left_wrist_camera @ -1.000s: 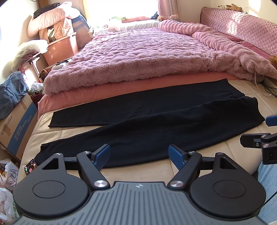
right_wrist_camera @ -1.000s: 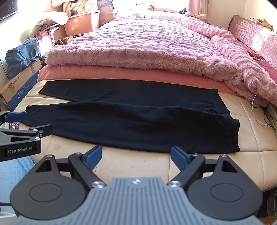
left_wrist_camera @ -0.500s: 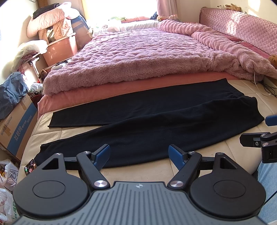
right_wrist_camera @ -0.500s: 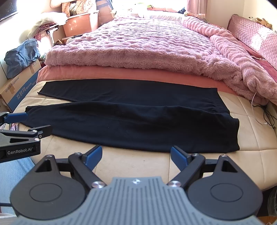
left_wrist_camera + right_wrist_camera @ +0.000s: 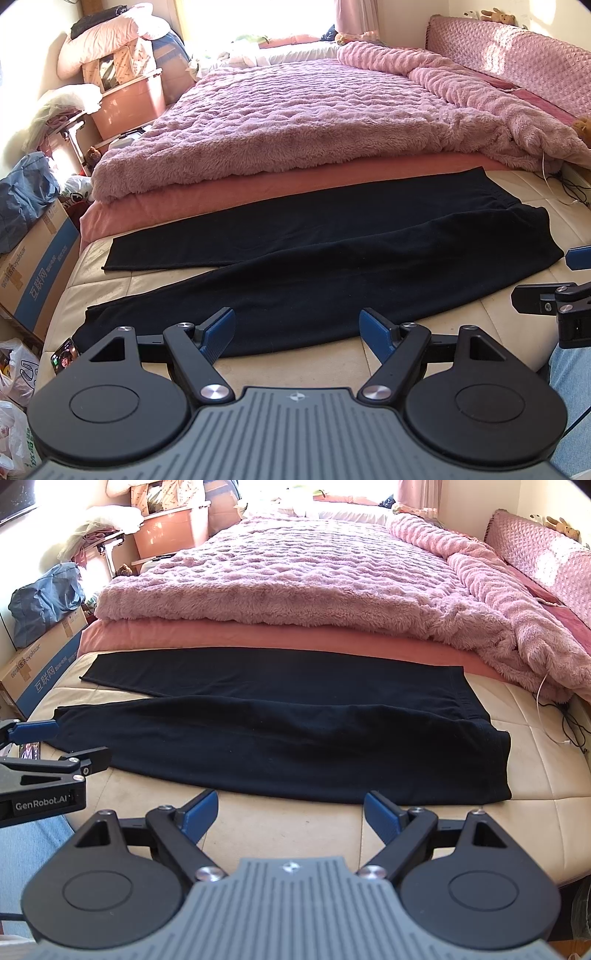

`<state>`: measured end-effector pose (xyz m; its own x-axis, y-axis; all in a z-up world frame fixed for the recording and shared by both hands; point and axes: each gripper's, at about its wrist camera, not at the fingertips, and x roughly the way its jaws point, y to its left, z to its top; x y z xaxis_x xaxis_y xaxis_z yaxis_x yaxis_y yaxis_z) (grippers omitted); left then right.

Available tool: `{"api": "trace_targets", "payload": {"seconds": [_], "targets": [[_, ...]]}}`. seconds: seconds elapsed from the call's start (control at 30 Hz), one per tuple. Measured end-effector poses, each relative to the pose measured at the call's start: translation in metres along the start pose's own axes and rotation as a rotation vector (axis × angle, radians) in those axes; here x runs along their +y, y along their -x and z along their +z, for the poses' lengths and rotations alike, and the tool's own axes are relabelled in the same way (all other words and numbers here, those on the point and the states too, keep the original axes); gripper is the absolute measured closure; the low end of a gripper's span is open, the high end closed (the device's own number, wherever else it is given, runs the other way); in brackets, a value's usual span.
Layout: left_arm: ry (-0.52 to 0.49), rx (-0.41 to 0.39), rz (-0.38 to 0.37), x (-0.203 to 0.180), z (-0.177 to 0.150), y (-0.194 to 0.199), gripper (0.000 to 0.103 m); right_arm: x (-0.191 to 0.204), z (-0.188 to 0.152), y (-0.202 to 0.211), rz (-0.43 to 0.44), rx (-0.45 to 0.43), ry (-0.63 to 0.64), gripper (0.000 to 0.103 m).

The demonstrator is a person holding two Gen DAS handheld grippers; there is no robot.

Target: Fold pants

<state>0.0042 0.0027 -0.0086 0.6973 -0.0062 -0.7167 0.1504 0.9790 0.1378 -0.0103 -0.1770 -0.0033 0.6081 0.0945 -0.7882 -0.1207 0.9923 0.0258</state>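
Note:
Black pants (image 5: 332, 273) (image 5: 280, 746) lie flat across the cream mattress (image 5: 303, 358) (image 5: 288, 827), legs spread in a V toward the left and waistband at the right. My left gripper (image 5: 297, 334) hovers open just short of the near leg's front edge, nothing between its blue pads. My right gripper (image 5: 291, 812) is open too, close to the near edge of the pants toward the waist end. The right gripper's fingers (image 5: 576, 258) show at the right edge of the left wrist view; the left gripper's fingers (image 5: 33, 729) show at the left edge of the right wrist view.
A fluffy pink blanket (image 5: 314, 122) over a salmon sheet (image 5: 258, 192) covers the bed behind the pants. A phone (image 5: 64, 358) lies at the mattress's left corner. Cardboard box (image 5: 33, 280), bags and storage bins stand at the left. Cables (image 5: 569, 723) trail at the right. A denim-clad leg (image 5: 572, 369) is nearby.

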Motion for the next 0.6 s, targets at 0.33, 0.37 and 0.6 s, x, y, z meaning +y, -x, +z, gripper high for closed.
{"api": "trace_targets", "payload": {"seconds": [0.33, 0.37, 0.6], "targets": [[0.000, 0.000, -0.002, 0.0004, -0.0006, -0.0010, 0.013, 0.0001, -0.0006, 0.0001, 0.001, 0.001, 0.000, 0.021], [0.000, 0.000, -0.001, 0.0003, -0.0008, -0.0015, 0.013, 0.0002, -0.0006, 0.0001, 0.001, 0.001, 0.001, 0.021], [-0.001, 0.001, -0.002, 0.0002, -0.0003, -0.0003, 0.013, 0.0003, -0.0008, 0.0000, 0.001, 0.001, -0.001, 0.021]]}}
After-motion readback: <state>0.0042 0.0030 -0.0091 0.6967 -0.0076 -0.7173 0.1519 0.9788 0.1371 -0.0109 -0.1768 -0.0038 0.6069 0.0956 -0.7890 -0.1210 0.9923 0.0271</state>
